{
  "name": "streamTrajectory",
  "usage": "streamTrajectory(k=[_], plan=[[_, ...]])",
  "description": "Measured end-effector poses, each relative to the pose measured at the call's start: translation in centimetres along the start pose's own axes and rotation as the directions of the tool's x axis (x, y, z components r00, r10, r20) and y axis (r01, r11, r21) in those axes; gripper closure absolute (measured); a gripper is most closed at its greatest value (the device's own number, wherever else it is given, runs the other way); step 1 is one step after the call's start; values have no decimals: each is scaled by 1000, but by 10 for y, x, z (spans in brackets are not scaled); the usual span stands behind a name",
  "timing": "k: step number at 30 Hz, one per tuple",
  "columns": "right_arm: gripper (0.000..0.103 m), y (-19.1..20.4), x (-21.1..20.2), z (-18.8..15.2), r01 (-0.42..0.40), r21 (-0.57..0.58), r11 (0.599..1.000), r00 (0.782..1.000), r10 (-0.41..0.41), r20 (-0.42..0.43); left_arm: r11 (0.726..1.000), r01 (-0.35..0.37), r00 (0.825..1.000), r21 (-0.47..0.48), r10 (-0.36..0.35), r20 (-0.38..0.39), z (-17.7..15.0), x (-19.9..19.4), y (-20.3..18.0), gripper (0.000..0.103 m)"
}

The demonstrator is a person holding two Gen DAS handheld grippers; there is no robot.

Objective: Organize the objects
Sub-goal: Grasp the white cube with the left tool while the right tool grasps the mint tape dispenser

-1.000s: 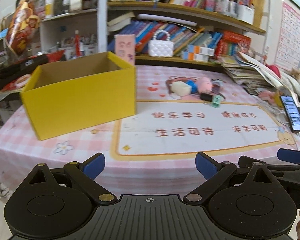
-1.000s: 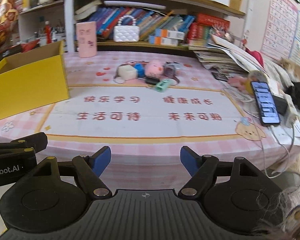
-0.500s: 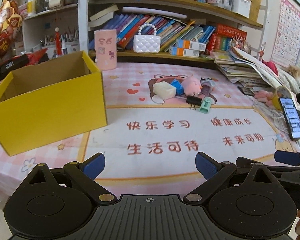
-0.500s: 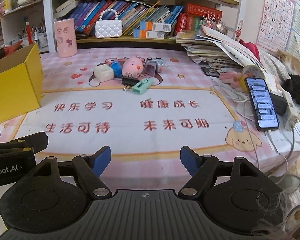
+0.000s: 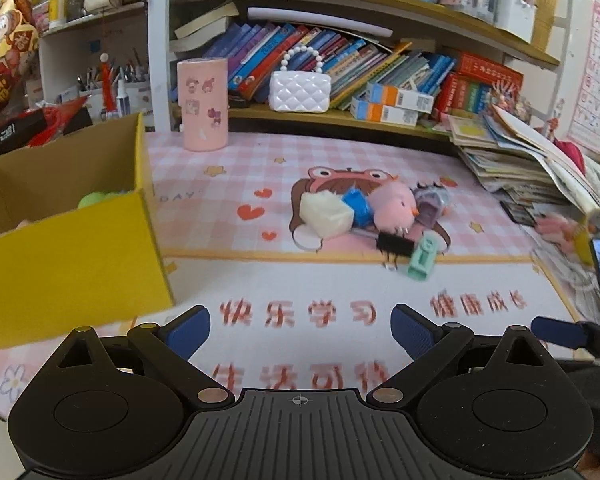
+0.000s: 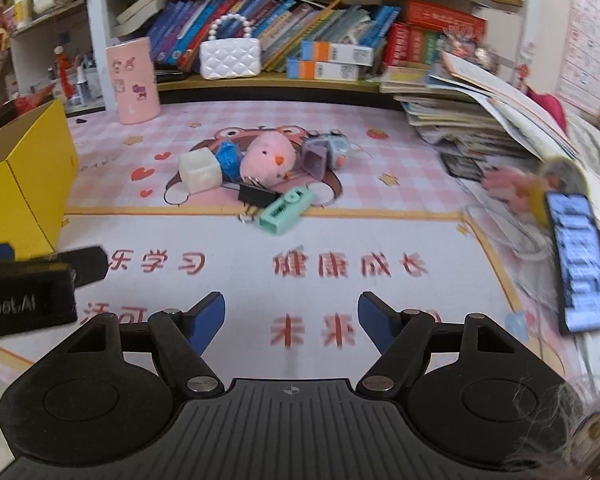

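A heap of small objects lies mid-table on the pink mat: a white cube [image 5: 326, 213] [image 6: 199, 169], a blue wrapped item [image 5: 358, 205], a pink chick toy [image 5: 394, 211] [image 6: 269, 160], a purple toy [image 6: 325, 153], a black binder clip [image 5: 394, 245] [image 6: 257, 195] and a mint green block [image 5: 421, 257] [image 6: 285, 211]. An open yellow box [image 5: 68, 256] [image 6: 32, 172] stands at the left with something green inside. My left gripper [image 5: 300, 328] and right gripper [image 6: 291, 315] are both open and empty, hovering short of the heap.
A pink cylinder [image 5: 202, 104] and a white quilted purse [image 5: 299, 90] stand at the back by the bookshelf. Stacked books [image 6: 484, 120] and a lit phone [image 6: 580, 256] lie along the right edge. The left gripper's body [image 6: 24, 288] shows at the left of the right wrist view.
Both grippers have moved forward over the table toward the heap. The box has slid to the left of both views. Both jaws stay open.
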State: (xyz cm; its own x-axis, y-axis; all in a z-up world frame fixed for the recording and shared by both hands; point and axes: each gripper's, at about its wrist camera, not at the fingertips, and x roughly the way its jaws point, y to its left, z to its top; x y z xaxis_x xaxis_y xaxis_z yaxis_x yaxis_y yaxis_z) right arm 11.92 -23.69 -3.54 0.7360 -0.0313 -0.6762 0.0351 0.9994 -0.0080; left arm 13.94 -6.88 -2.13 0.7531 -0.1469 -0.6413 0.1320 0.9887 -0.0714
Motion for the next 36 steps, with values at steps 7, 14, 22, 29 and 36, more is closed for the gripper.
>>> streamTrajectory(k=[7, 14, 22, 29, 36], plan=[[30, -10, 42, 26, -148, -164, 975, 988, 153, 13, 999, -46, 999, -19, 46, 0, 28, 31, -8, 5], [30, -32, 88, 56, -243, -273, 931, 967, 253, 1, 995, -86, 996, -54, 86, -13, 47, 58, -10, 5], [30, -39, 133, 67, -319, -346, 882, 947, 307, -91, 991, -105, 993, -78, 100, -59, 63, 99, -18, 11], [36, -48, 145, 73, -385, -310, 869, 923, 369, -114, 993, -99, 989, -65, 91, -118, 72, 144, -31, 21], [36, -50, 133, 72, -358, -268, 895, 934, 344, -100, 993, -120, 981, 7, 119, -153, 74, 176, -44, 36]])
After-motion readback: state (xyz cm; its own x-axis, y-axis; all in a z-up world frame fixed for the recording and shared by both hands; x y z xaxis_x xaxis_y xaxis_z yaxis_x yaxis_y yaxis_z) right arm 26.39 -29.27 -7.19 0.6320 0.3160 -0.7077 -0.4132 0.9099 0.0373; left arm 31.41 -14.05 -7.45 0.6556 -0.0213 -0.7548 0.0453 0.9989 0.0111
